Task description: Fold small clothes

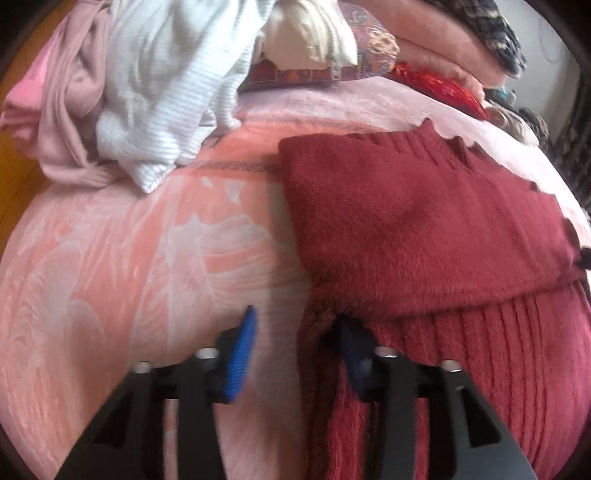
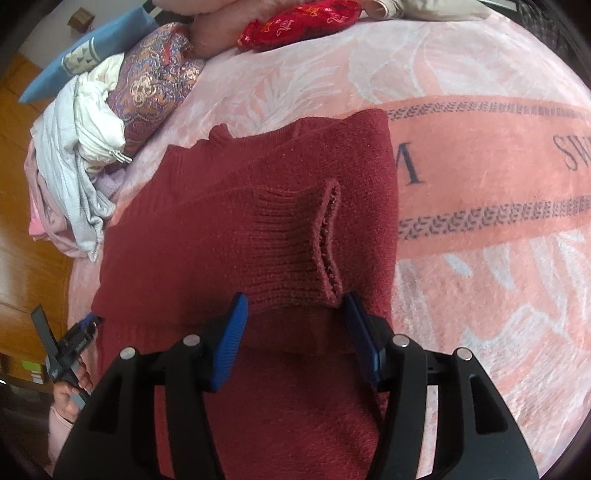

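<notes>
Both grippers gape empty over the red sweater; only the right wrist view shows its ribbed cuff

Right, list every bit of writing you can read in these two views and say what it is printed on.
"SW": dark capitals on the orange band of the pink blanket, cut off at the edge of the right wrist view.
"M" or "W": a lone dark letter on the same band, beside the red sweater; part is hidden.
Gold script on the red pouch: too small to read.
Left wrist view: no readable text.
</notes>
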Demonstrator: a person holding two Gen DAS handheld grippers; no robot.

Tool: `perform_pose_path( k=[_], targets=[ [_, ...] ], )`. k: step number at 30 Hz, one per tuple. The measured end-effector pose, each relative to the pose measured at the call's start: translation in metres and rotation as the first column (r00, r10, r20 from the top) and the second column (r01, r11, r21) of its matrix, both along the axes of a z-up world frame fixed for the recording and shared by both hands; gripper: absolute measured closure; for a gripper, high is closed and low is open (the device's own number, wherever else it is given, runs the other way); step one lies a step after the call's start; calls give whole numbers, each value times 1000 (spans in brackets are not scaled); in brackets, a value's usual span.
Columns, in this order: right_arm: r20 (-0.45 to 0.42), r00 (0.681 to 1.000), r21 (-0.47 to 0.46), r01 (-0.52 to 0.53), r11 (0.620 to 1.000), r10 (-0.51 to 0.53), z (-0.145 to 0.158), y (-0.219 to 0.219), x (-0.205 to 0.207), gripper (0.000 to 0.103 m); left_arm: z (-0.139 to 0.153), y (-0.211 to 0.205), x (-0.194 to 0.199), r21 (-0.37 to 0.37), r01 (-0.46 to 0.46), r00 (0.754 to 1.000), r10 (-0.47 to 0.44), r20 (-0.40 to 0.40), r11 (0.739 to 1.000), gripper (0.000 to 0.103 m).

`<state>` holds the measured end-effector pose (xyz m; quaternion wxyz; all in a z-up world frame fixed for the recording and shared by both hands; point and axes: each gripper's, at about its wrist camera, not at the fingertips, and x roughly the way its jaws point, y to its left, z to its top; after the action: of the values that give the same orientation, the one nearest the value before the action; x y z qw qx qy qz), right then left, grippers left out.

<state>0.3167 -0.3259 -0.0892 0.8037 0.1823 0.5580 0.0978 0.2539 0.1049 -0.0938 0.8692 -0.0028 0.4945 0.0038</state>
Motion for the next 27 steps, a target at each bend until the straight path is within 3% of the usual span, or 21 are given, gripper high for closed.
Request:
perform_pose_path(
  k=[2,4,8,11,13,15,16,17,18,20,25,27],
  targets=[
    [3,1000,13,15,1000,-15,1,-4,1,43,14,2,-5,-39,32,999,-32,12,999,30],
    [-6,1000,18,14,1000,-14,0,-4,4,43,32,7,-10,-94,43,998,-37,58,995,20],
    [-19,1000,23,14,1000,-14,-5,-1,8,42,48,11,9,-151,29,997,-18,75,988,13],
    [-17,1000,11,5,1000,-5,-8,3,10,40,31,9,39,-112,-29,1000,29,2,993,13],
    [-10,1000,-1,-6,1000,6,-9,6,11,40,19,12,49,-127,-55,998,50,-42,990,13],
    [-2,1000,-17,-17,1000,17,-9,9,12,40,5,12,59,-178,-66,995,51,-87,982,18],
    [0,1000,-29,-19,999,19,-9,11,12,40,1,11,61,-192,-65,994,48,-94,979,34],
    [3,1000,-39,-24,999,24,-9,13,12,39,-2,11,64,-212,-58,995,37,-98,976,58],
    [6,1000,-46,-30,999,30,-9,15,12,39,-4,9,65,-235,-46,995,23,-100,971,69],
    [14,999,-57,-45,997,46,-8,19,11,39,0,5,63,-213,-45,997,30,-75,976,91],
    [12,997,-12,-79,997,79,-9,23,7,39,12,35,59,-276,-77,996,65,-56,958,93],
    [10,997,-23,-83,996,83,-11,24,8,39,9,44,57,-259,-89,995,76,-59,962,94]
  ],
)
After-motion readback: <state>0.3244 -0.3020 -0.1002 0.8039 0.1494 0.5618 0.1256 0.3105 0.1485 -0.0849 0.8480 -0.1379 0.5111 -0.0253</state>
